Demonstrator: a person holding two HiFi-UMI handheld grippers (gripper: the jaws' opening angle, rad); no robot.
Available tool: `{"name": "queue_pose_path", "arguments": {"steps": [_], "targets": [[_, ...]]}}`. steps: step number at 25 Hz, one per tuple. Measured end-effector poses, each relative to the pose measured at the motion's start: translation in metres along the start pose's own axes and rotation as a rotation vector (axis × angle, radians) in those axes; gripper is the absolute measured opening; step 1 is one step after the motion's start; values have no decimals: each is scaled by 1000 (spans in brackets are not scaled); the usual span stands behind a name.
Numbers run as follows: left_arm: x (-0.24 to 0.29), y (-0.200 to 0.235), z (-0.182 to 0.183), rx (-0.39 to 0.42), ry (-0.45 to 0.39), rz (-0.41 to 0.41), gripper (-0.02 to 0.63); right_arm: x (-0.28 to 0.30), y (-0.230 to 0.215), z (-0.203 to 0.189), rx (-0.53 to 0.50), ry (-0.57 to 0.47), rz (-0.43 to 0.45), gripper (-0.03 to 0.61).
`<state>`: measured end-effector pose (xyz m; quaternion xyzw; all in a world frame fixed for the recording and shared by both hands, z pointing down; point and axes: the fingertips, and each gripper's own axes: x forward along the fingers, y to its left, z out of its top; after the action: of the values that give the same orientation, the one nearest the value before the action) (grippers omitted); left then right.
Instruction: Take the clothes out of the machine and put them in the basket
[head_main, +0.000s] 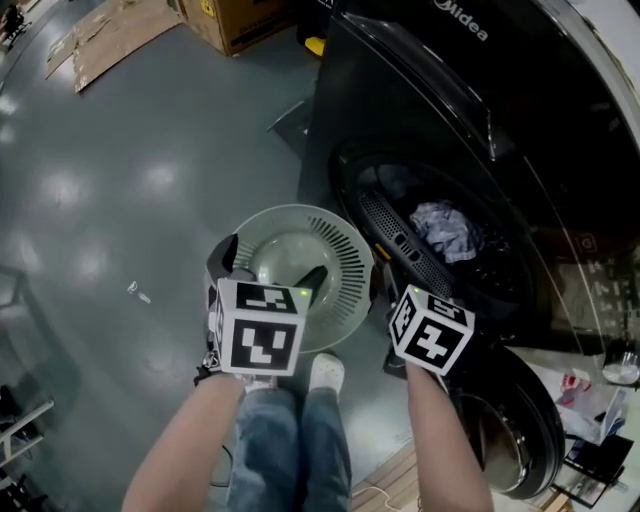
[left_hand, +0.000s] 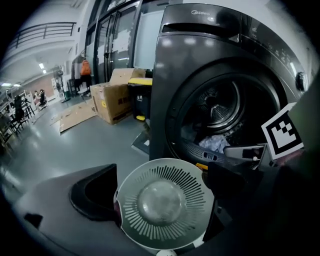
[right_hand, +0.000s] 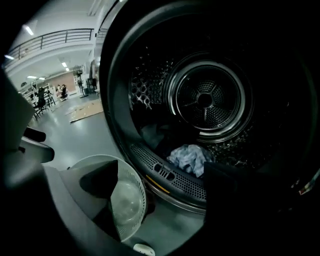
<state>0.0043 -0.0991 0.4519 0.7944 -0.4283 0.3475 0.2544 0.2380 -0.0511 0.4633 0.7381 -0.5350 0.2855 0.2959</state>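
Right gripper (right_hand: 167, 200): jaws stand wide apart, near their fullest, with nothing gripped; only the drum mouth shows between them. Left gripper (left_hand: 165, 200): jaws likewise wide apart and holding nothing. The basket (left_hand: 150, 227) shows between them but lies beyond and below, on the floor, and as far as I can judge it is not touched.

Finding on the relation that matters: the pale garment (right_hand: 190, 157) lies ahead of your right gripper, a little toward its right jaw. It rests on the floor of the drum (right_hand: 205, 100), just past the perforated lip (right_hand: 175, 182). It is a crumpled heap, somewhat broader than tall, its breadth running roughly along the line between your jaws; no true long axis can be claimed. A darker piece (right_hand: 152, 135) sits to its left, too dim to describe.

From your left gripper the garment is off to the right and farther away, beyond the right gripper.

Judgement: your right gripper is the nearer and already points into the machine (head_main: 420, 100). It should reach forward over the lip and slightly down. The basket lies just left of and below that gripper, so the carry back is short.
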Motion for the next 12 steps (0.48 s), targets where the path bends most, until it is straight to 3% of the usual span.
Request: {"name": "queue_pose_path", "arguments": {"steps": [4,8,12], "targets": [[15,1,-7,20,15,14,566,29,-23,-10,22,16,-82,523],[33,-4,-13,20,25,15,566,58,-47,-7,25,-21,-110,522],[45,-9,-16,31,36,12,566,87,-65,-6,-27,-9,-152,501]]}}
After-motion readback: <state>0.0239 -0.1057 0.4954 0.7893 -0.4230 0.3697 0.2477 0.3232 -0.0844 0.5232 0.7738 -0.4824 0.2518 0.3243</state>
